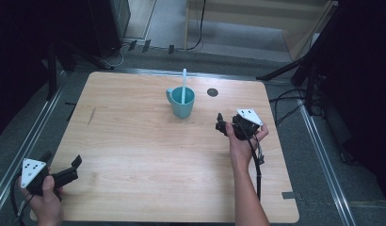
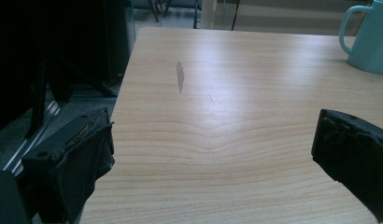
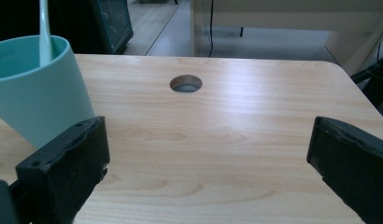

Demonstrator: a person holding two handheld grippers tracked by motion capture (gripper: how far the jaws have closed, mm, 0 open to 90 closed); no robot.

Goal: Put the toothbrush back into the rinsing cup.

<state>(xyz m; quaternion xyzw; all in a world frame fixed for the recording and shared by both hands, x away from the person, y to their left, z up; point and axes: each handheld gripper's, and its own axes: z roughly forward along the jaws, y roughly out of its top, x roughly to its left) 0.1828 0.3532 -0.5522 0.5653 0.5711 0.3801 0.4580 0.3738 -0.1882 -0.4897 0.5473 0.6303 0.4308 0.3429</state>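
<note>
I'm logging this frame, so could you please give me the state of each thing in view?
mug: upright on the table, not gripped.
toothbrush: standing in the mug, leaning on its rim.
left gripper: open, holding nothing.
right gripper: open, holding nothing, beside the mug.
cable hole: uncovered.

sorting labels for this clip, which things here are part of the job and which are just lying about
Part of the job:
teal mug
white utensil standing in the mug
right tool, open, nearest the mug

Just there:
round hole in the table
grey smear on the tabletop
left tool, open, at the near left corner
</note>
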